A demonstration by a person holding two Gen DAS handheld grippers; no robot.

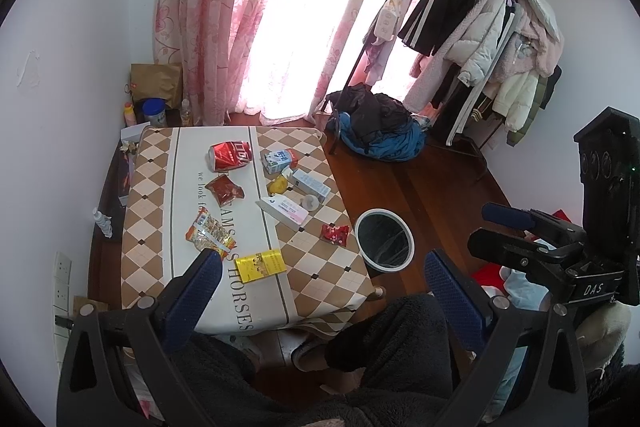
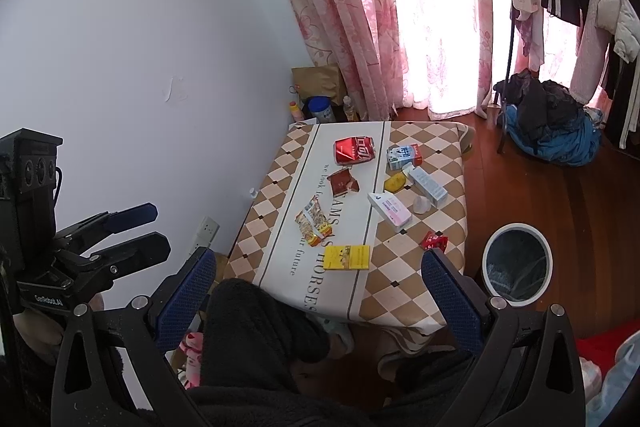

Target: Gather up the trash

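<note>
A low table (image 1: 152, 187) (image 2: 420, 267) with a checked cloth holds trash: a crushed red can (image 1: 230, 155) (image 2: 354, 151), a milk carton (image 1: 280, 159) (image 2: 404, 155), a dark red wrapper (image 1: 228, 190) (image 2: 343, 183), a snack bag (image 1: 210, 233) (image 2: 314, 221), a yellow box (image 1: 260, 265) (image 2: 347, 257), a white tube (image 1: 284, 213) (image 2: 390, 211) and a small red wrapper (image 1: 335, 234) (image 2: 434, 241). A white bin (image 1: 385, 242) (image 2: 517, 263) stands on the floor right of the table. My left gripper (image 1: 322, 287) and right gripper (image 2: 318, 287) are open and empty, held above my lap, short of the table.
A pile of dark and blue clothes (image 1: 376, 127) (image 2: 548, 123) lies on the wood floor beyond the bin. A loaded coat rack (image 1: 488, 39) stands at the right. Pink curtains (image 1: 240, 7) hang behind. A paper bag and bottles (image 1: 154, 95) sit in the far corner.
</note>
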